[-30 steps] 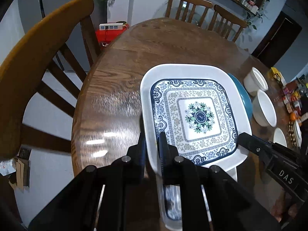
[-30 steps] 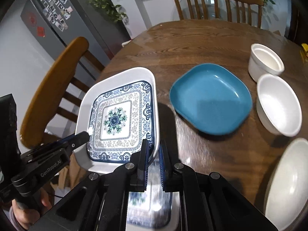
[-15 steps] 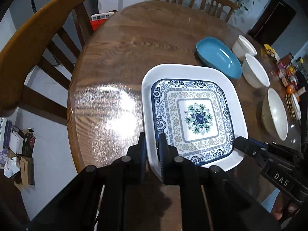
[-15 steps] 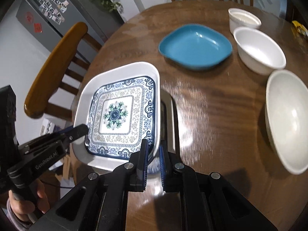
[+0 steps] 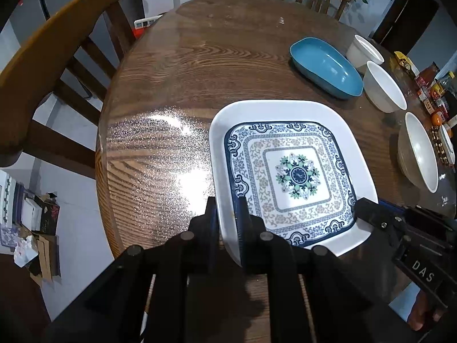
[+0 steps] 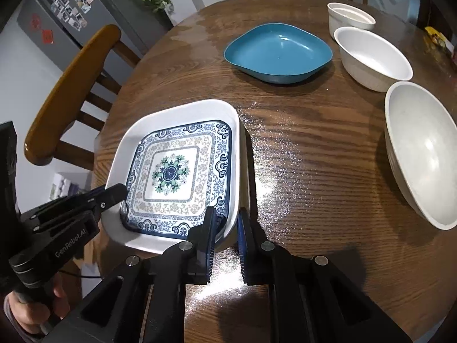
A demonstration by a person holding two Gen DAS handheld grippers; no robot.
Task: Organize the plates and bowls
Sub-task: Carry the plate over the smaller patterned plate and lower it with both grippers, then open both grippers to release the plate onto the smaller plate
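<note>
A square white plate with a blue patterned centre lies flat at the near left of the round wooden table, on it or just above it. My left gripper is shut on the plate's near left rim. My right gripper is shut on the near right rim, one finger inside the plate and one outside. Each gripper shows in the other's view: the right gripper and the left gripper. A blue dish sits farther back.
Three white bowls line the right side: a small one, a medium one and a large one. A wooden chair stands at the table's left edge. Snack packets crowd the far right.
Both grippers have brought the plate down and nearer the table's near left edge. It no longer overlaps the blue dish. The large bowl has come into view.
</note>
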